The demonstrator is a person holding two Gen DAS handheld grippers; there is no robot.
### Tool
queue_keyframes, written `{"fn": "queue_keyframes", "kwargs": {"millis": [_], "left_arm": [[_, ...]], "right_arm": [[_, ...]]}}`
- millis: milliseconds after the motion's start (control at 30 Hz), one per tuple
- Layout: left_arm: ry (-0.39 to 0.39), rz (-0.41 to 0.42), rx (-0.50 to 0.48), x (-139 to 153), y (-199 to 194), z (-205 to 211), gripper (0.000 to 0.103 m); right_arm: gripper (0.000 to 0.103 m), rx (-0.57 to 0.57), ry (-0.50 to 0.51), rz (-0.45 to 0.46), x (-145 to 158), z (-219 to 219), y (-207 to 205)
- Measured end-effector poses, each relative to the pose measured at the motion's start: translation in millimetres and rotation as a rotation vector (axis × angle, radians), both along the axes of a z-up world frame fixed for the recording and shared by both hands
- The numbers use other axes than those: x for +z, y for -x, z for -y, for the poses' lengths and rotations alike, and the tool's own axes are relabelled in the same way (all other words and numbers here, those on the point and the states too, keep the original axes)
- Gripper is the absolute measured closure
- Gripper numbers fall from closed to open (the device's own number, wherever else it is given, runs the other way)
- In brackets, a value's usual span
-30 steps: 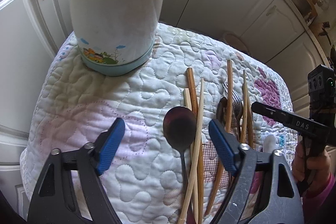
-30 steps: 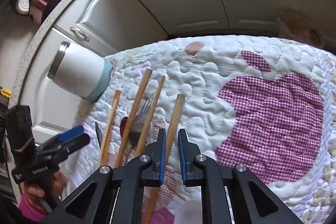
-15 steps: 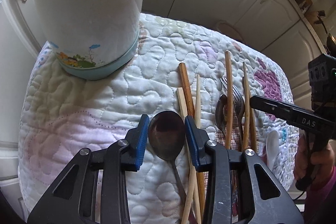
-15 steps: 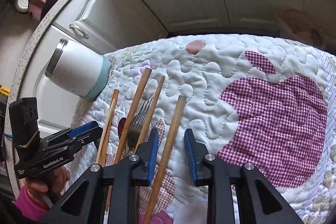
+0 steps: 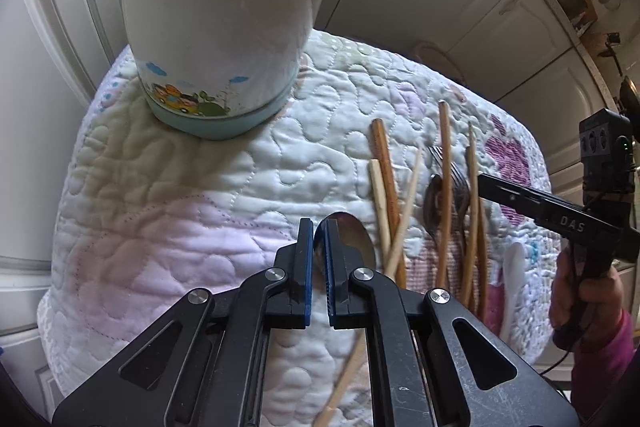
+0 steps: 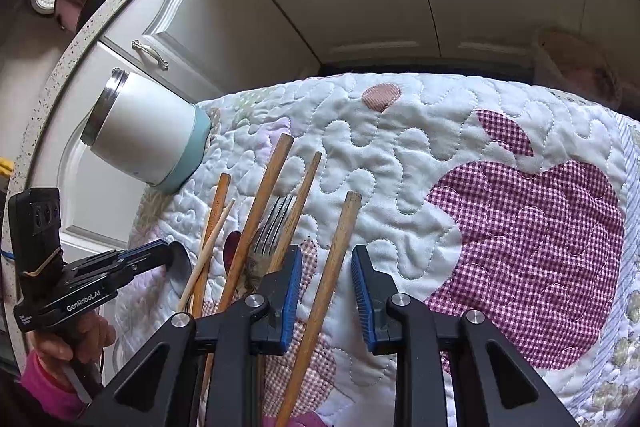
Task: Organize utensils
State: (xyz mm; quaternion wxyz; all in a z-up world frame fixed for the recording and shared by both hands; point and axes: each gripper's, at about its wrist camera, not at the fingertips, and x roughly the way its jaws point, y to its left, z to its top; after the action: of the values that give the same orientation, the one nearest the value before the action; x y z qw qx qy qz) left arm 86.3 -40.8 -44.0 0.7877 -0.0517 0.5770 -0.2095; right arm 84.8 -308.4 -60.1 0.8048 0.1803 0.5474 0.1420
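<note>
The left hand-held gripper [image 5: 316,259], low in the middle of the left wrist view, is closing, its blue pads pinching the near edge of the dark metal spoon's bowl [image 5: 352,239]. That spoon lies on the white quilted cloth with pink patches [image 5: 168,227] covering the surface. Upper left stands the white metal-rimmed jar with a pale blue base [image 5: 224,27], upright on the quilt. Right of the spoon lie brown and pale wooden chopsticks [image 5: 384,171], a metal fork [image 5: 452,171] and a white plastic spoon [image 5: 514,267]. In the right wrist view, the right hand-held gripper [image 6: 326,291] stands parted, low centre, astride one brown wooden chopstick [image 6: 332,267] without pinching it.
</note>
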Motion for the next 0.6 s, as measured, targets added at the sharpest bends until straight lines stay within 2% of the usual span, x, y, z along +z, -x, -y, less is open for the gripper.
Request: {"fn": "queue_keyframes", "kwargs": {"millis": [100, 267, 300, 333, 433, 533, 600], "left_arm": [[0.016, -0.024, 0.006, -3.2, 2.3, 0.6, 0.078], [0.028, -0.026, 0.007, -7.7, 5.7, 8.3, 0.077], [0.023, -0.021, 0.001, -7.6, 6.4, 9.3, 0.079], [0.022, -0.019, -0.009, -8.0, 6.8, 11.7, 0.088], [0.011, -0.006, -0.007, -8.8, 4.3, 14.0, 0.095], [0.012, 0.009, 0.003, -4.7, 3.1, 11.4, 0.101], [0.004, 0.042, -0.004, 5.0, 5.9, 11.7, 0.102]], "right_arm": [[0.079, 0.001, -0.012, 0.001, -1.0, 0.8, -0.7], [0.078, 0.005, -0.024, 0.003, -2.9, 7.0, -0.3], [0.078, 0.008, -0.022, 0.002, -2.9, 7.3, -1.0], [0.078, 0.012, -0.019, 0.001, -2.7, 7.4, -1.7], [0.079, 0.019, 0.011, 0.012, -1.0, 2.0, -5.7], [0.091, 0.036, 0.079, 0.023, 1.2, -4.1, -8.8], [0.091, 0.040, 0.097, 0.028, 3.9, -4.5, -7.9]]}}
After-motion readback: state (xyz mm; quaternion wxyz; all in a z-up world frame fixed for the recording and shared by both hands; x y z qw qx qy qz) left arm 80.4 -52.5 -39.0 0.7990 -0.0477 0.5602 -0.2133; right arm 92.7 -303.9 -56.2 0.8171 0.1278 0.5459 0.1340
